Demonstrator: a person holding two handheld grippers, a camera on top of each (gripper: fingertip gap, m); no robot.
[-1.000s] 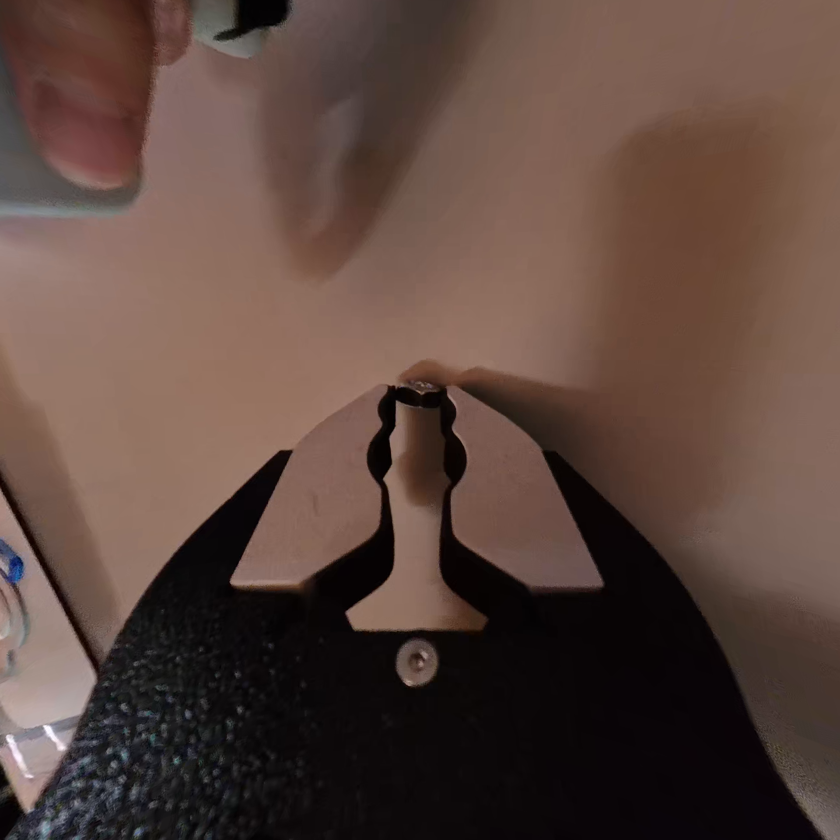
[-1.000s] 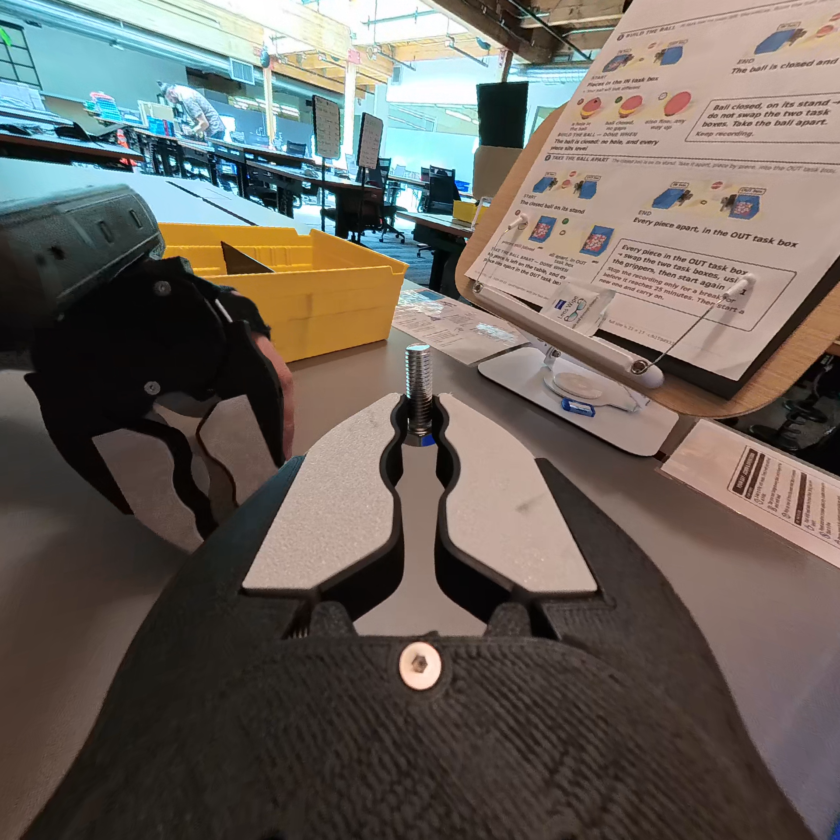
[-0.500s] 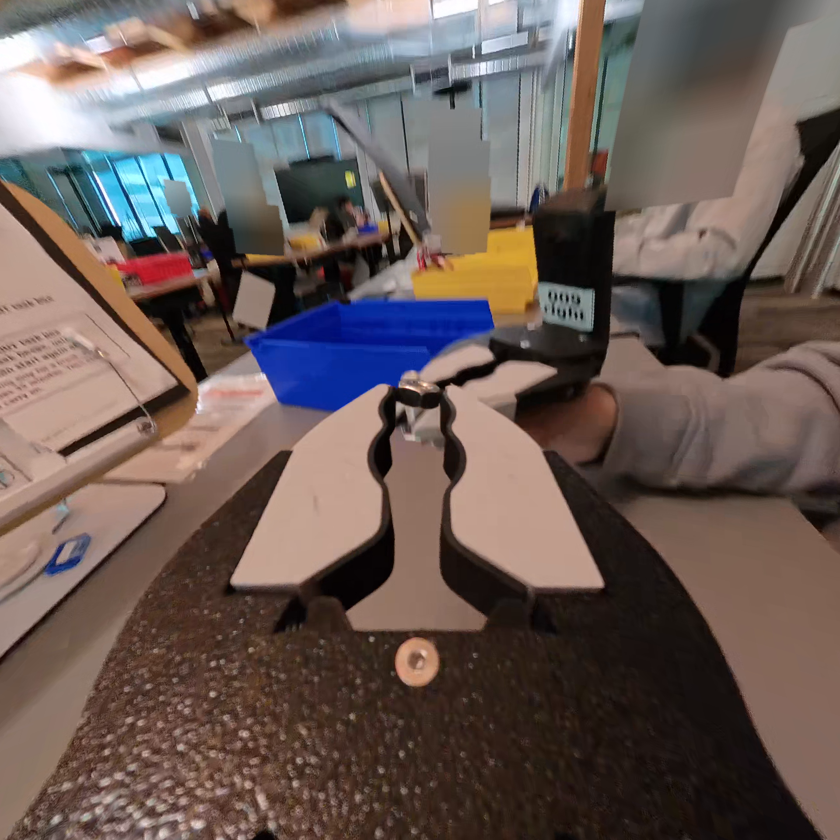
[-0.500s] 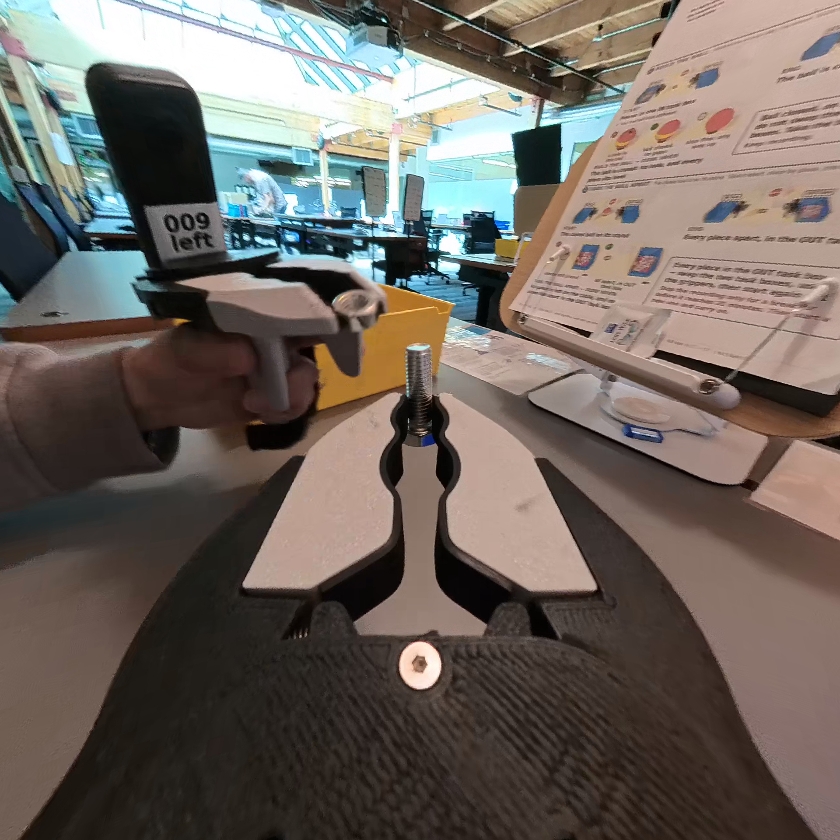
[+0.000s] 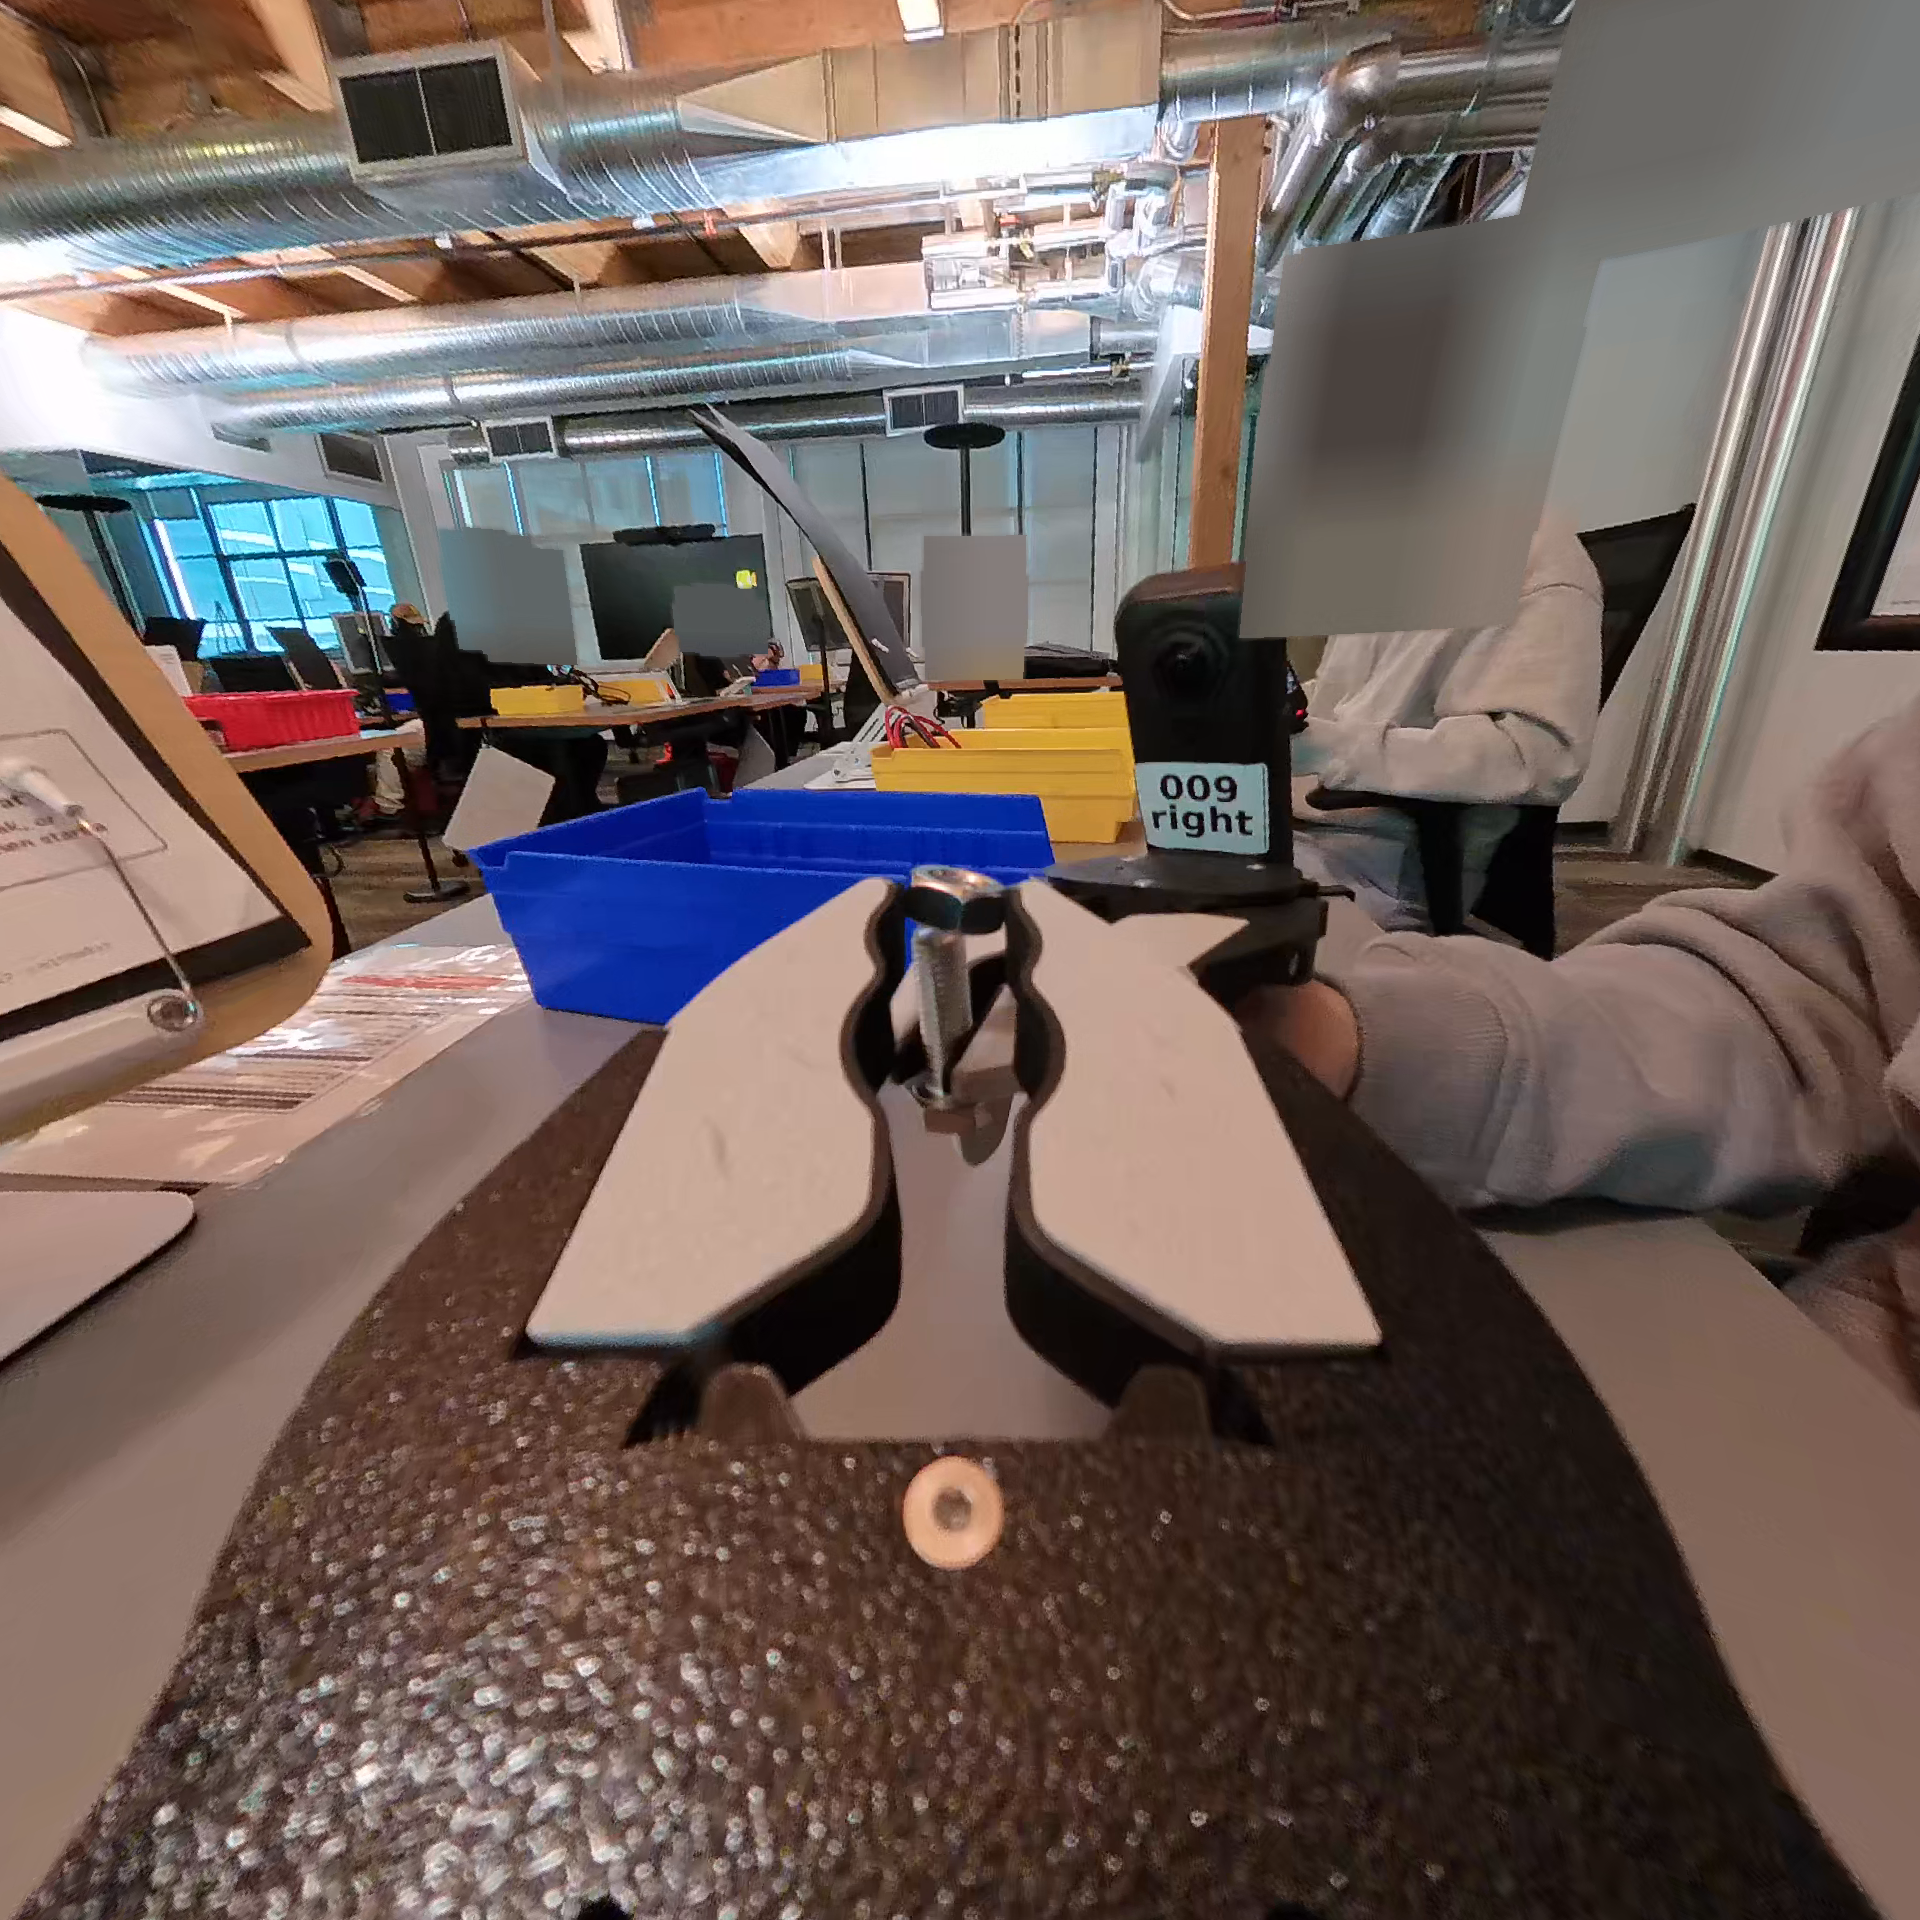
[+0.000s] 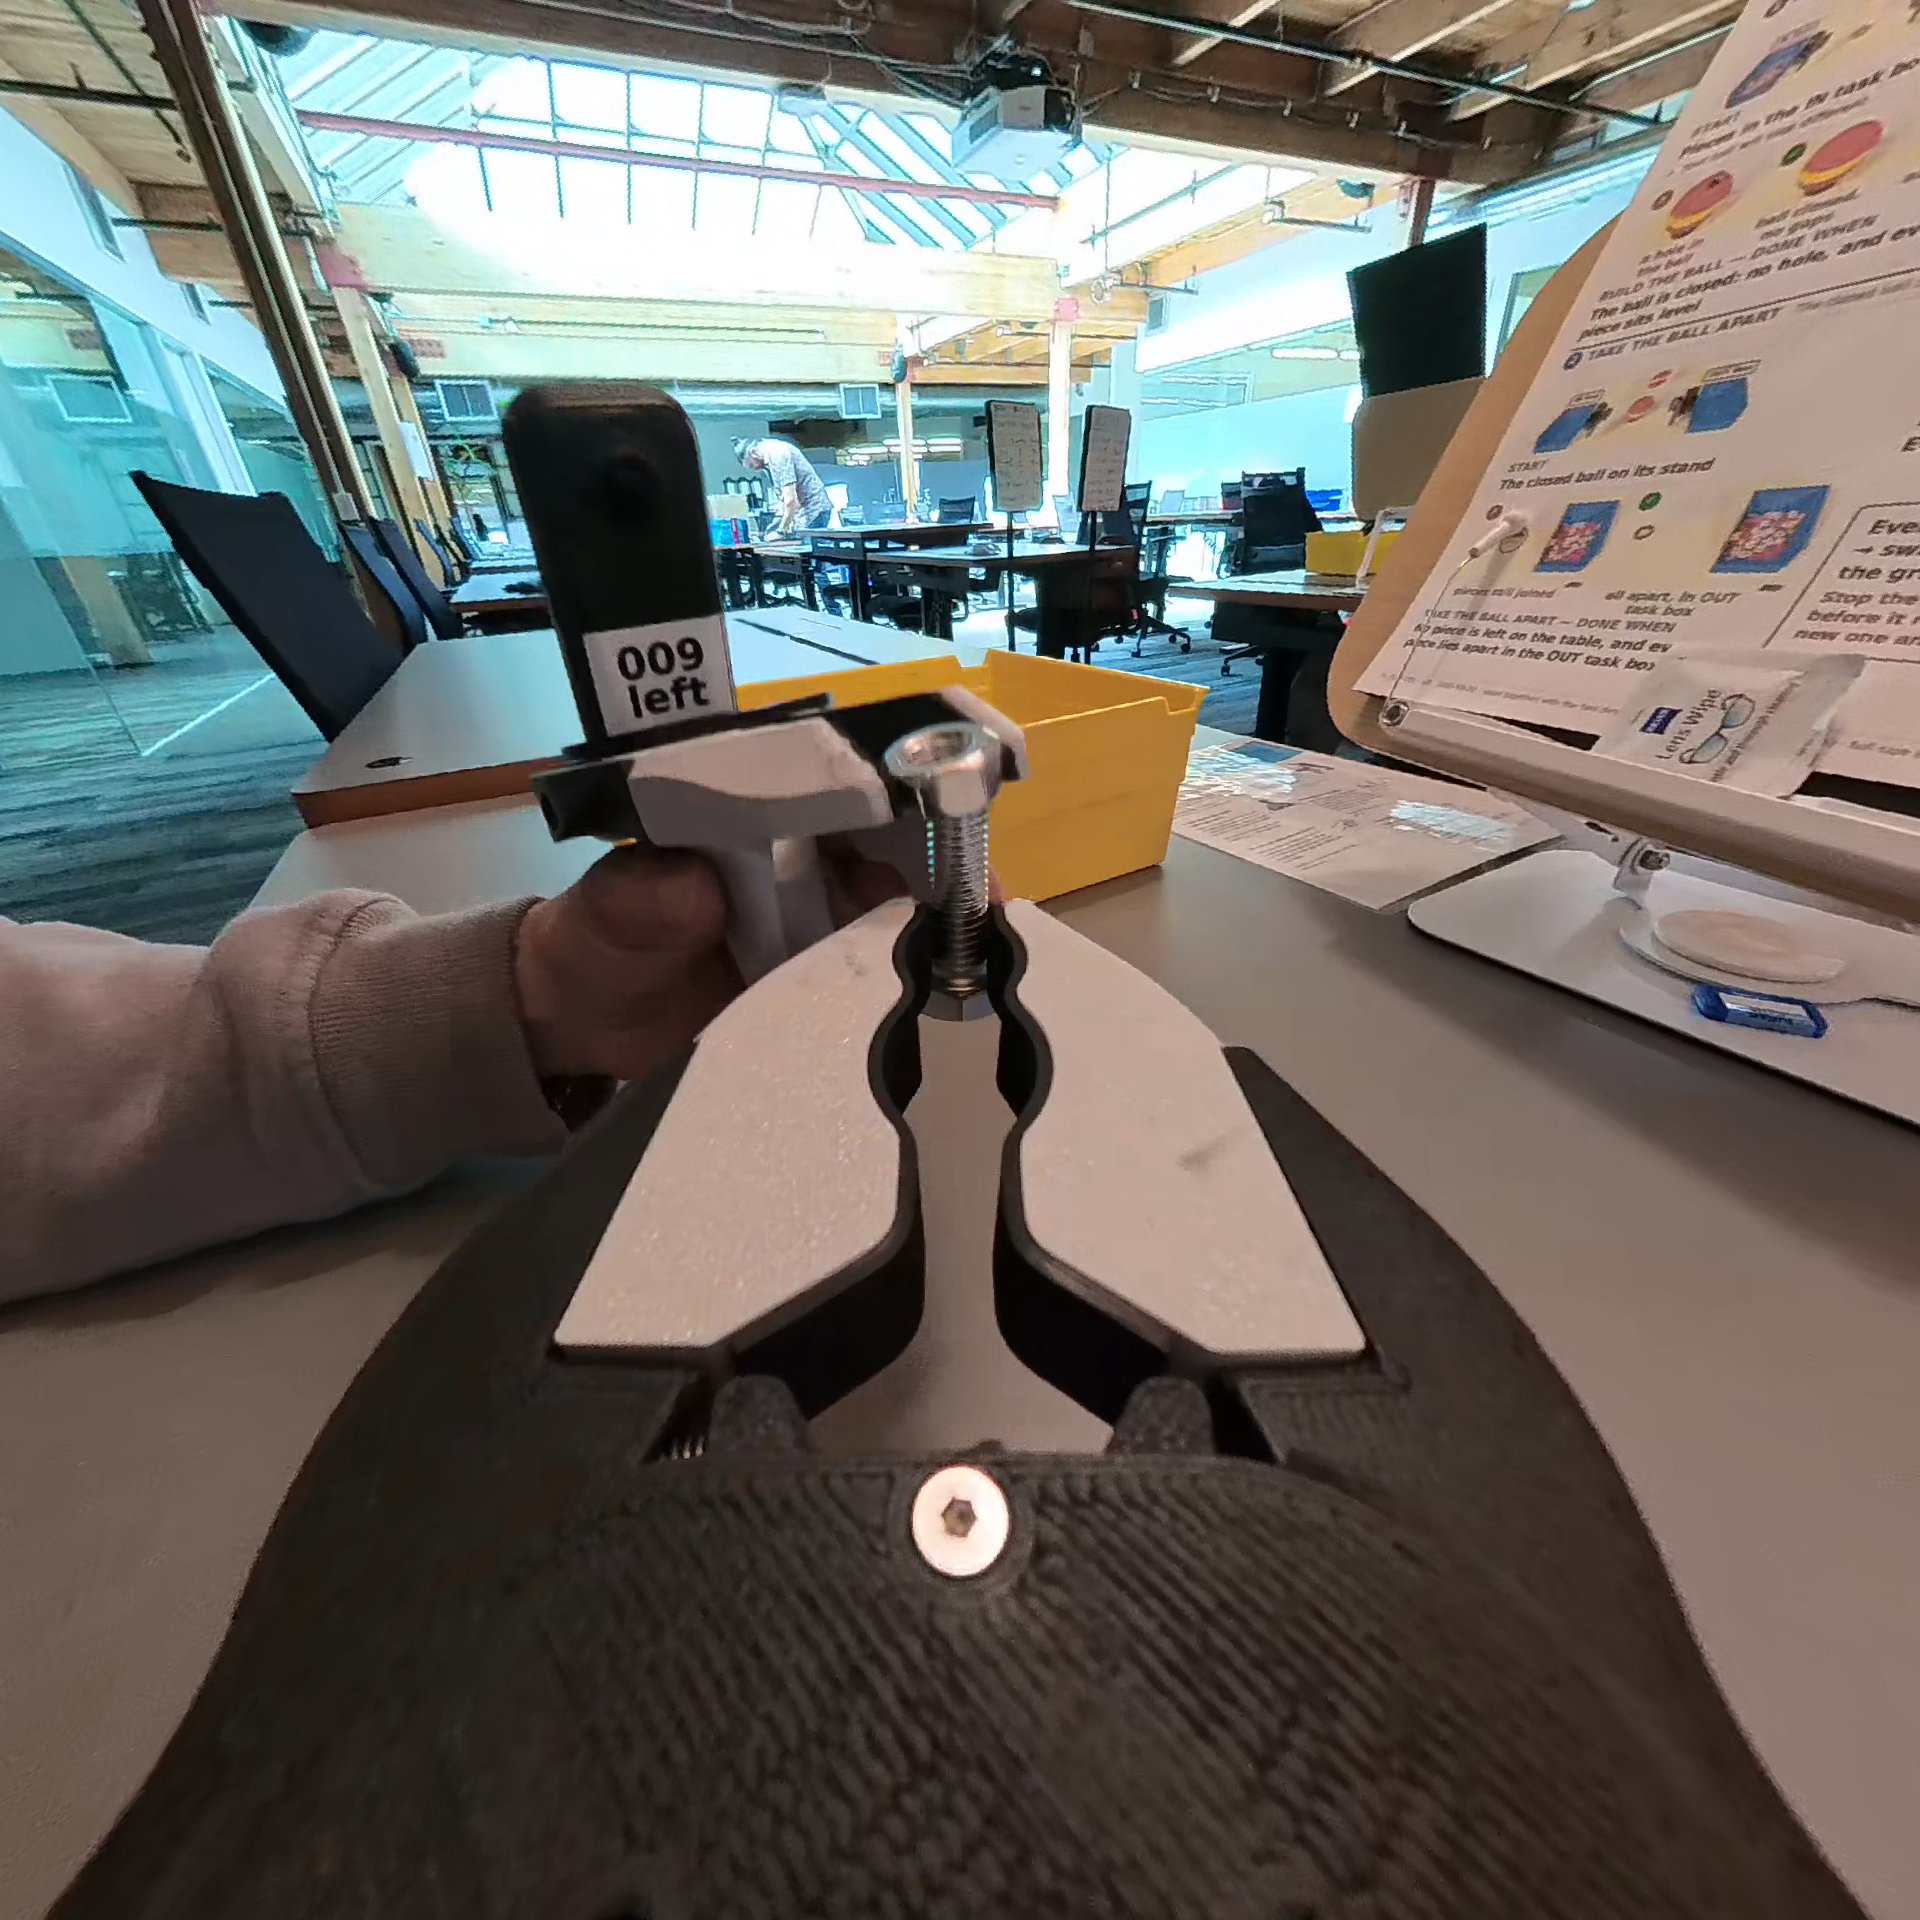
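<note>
My right gripper is shut on a silver bolt and holds it upright over the grey table, thread end up and head below the fingers. My left gripper is shut on a silver hex nut. In the right wrist view the left gripper comes in from the left, with the nut sitting on top of the bolt's threaded end. In the left wrist view the bolt's shaft hangs straight below the nut, and the right gripper shows just behind my fingers.
A blue bin stands beyond the left gripper. A yellow bin stands behind the bolt in the right wrist view. An instruction board on a white stand is at the right, with paper sheets before it. Sleeved hands hold both grippers. Both grippers' tips are close together, under 4 cm apart.
My left gripper lifted off the table with the nut, swung level and moved over to the bolt; the nut now sits on the bolt's tip. The right gripper kept its hold on the bolt.
</note>
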